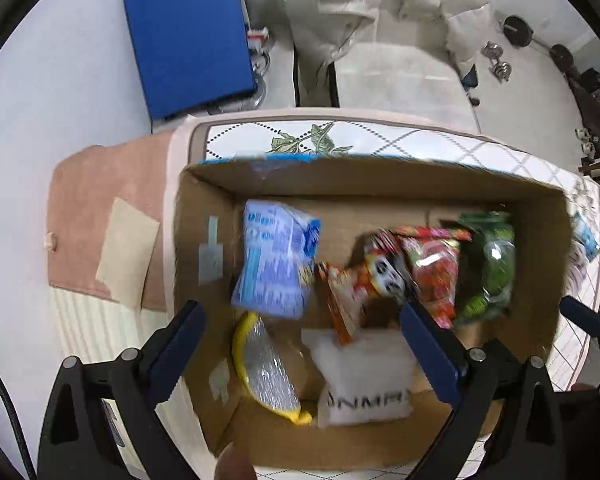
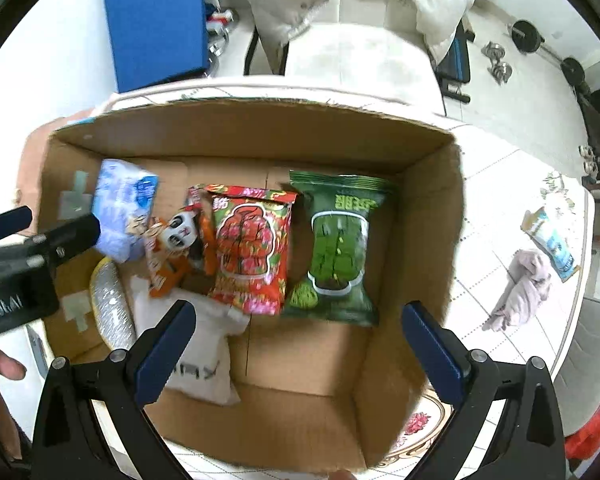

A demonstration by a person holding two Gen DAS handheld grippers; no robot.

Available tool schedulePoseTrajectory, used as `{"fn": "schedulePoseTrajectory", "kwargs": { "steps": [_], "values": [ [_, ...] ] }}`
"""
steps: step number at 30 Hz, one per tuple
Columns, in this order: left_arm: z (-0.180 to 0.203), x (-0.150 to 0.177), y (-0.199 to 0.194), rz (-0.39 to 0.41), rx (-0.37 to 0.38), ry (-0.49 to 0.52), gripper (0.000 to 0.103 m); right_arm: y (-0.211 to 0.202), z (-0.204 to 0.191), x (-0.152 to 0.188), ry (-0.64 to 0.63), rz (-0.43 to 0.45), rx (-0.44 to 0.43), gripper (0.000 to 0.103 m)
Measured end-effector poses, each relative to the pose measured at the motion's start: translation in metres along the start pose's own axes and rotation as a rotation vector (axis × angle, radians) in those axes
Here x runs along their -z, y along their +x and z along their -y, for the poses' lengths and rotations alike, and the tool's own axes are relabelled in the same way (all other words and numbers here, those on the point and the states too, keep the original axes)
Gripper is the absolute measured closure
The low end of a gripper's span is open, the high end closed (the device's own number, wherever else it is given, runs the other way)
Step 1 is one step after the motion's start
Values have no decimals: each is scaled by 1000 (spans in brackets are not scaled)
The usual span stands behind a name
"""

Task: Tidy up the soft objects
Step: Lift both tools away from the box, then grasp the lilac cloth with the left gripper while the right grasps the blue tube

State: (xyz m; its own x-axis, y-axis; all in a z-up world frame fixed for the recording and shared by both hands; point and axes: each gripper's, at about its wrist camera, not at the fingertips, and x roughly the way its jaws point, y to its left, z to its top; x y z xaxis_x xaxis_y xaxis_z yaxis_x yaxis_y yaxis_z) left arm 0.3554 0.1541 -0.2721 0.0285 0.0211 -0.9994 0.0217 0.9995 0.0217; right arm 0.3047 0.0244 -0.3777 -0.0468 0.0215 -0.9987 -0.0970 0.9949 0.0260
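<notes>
An open cardboard box (image 1: 380, 180) (image 2: 432, 216) holds several soft packs: a light blue pack (image 1: 274, 260) (image 2: 122, 204), an orange panda pack (image 1: 364, 284) (image 2: 176, 248), a red floral pack (image 1: 436, 272) (image 2: 252, 248), a green pack (image 1: 492, 264) (image 2: 338, 248), a white pouch (image 1: 364, 376) (image 2: 204, 360) and a yellow-silver pack (image 1: 266, 368) (image 2: 110, 304). My left gripper (image 1: 304, 352) is open and empty above the box's left part; it shows in the right wrist view (image 2: 40, 232). My right gripper (image 2: 296, 352) is open and empty above the box's near part.
The box stands on a patterned white tablecloth (image 1: 420, 140) (image 2: 500, 208). A pink cloth (image 2: 520, 292) and a blue-white pack (image 2: 552, 240) lie on the table to the right. A pink mat (image 1: 100, 220) lies left. A white chair with a jacket (image 1: 380, 20) stands behind.
</notes>
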Motion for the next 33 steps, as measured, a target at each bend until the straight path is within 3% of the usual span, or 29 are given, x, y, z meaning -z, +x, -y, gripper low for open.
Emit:
{"fn": "schedulePoseTrajectory", "kwargs": {
  "steps": [5,12,18,29,33],
  "values": [
    [7,35,-36,96,15,-32,3,-44,11,40,0,121,0,0],
    [14,90,-83,244,-13,-65,1,-97,18,97,17,224,-1,0],
    [10,129,-118,306,-2,-103,1,-139,21,143,29,310,-32,0],
    [15,172,-152,358,-31,-127,1,-153,24,197,21,298,-114,0],
    [43,172,-156,354,-59,-82,1,-151,45,203,35,280,-135,0]
  ]
}}
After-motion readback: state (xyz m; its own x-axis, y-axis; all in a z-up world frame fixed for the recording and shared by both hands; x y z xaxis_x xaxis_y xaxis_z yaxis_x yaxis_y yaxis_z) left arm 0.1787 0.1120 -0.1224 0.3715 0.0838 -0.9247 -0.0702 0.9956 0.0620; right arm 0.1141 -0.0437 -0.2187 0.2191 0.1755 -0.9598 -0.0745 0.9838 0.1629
